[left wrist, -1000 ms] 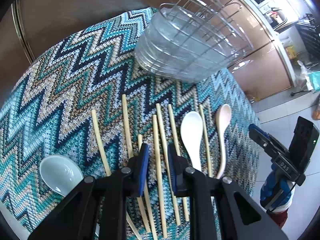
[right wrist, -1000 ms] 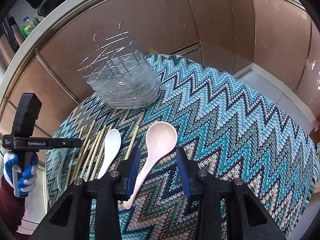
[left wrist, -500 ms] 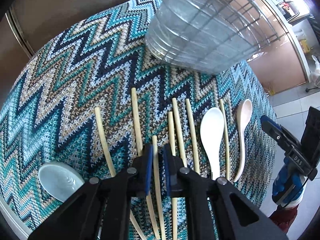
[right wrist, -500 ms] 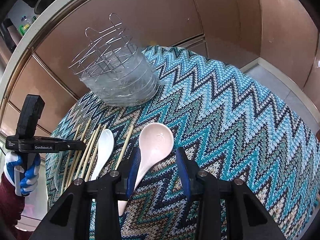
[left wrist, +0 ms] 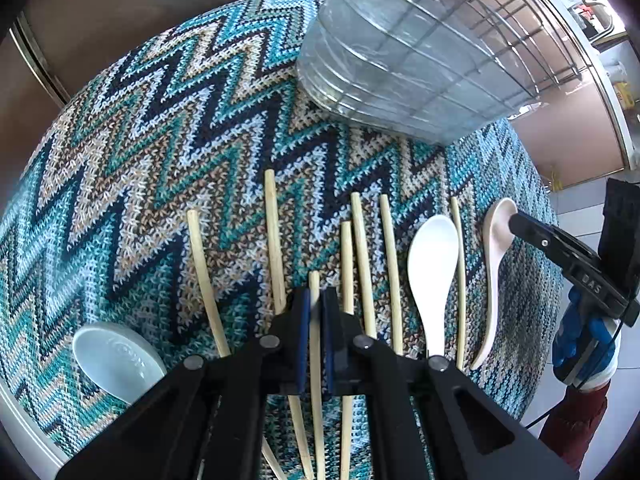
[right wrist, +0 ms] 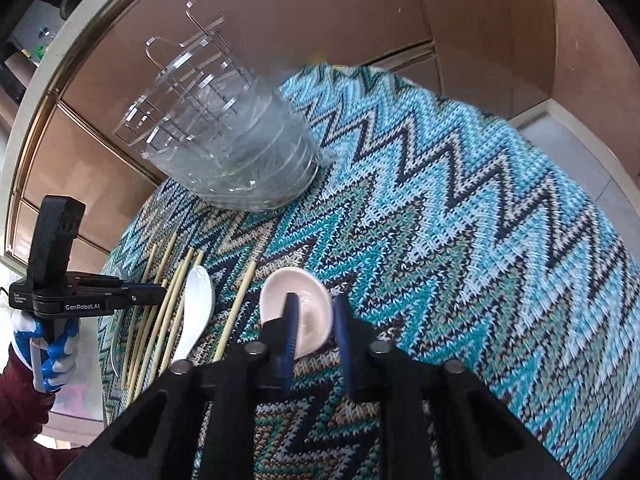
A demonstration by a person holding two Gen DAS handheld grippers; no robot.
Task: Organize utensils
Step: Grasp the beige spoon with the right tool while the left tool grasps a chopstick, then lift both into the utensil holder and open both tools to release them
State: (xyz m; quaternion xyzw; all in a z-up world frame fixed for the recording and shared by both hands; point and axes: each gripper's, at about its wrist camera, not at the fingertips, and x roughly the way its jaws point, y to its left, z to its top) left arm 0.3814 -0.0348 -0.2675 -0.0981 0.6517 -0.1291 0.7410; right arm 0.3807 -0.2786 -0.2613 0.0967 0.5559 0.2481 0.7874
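A: Left wrist view: which items surround the left gripper (left wrist: pixel 316 316)?
B: Its jaws are closing around one chopstick (left wrist: pixel 315 356) among others; a white spoon (left wrist: pixel 434 258) and pale-blue spoon (left wrist: pixel 116 360) flank them on the zigzag cloth (left wrist: pixel 160 140).
A: And the right gripper (right wrist: pixel 314 322)?
B: Closing over the pink spoon (right wrist: pixel 296 304); contact unclear. The wire rack (right wrist: pixel 224 136) stands beyond, before brown cabinets (right wrist: pixel 320 8).

You are looking at a round table (left wrist: pixel 24 412) wearing a zigzag knitted cloth (left wrist: pixel 160 152); chopsticks (left wrist: pixel 362 264), three spoons (left wrist: pixel 434 264) and a wire-topped clear holder (left wrist: pixel 404 68) are lying on it.
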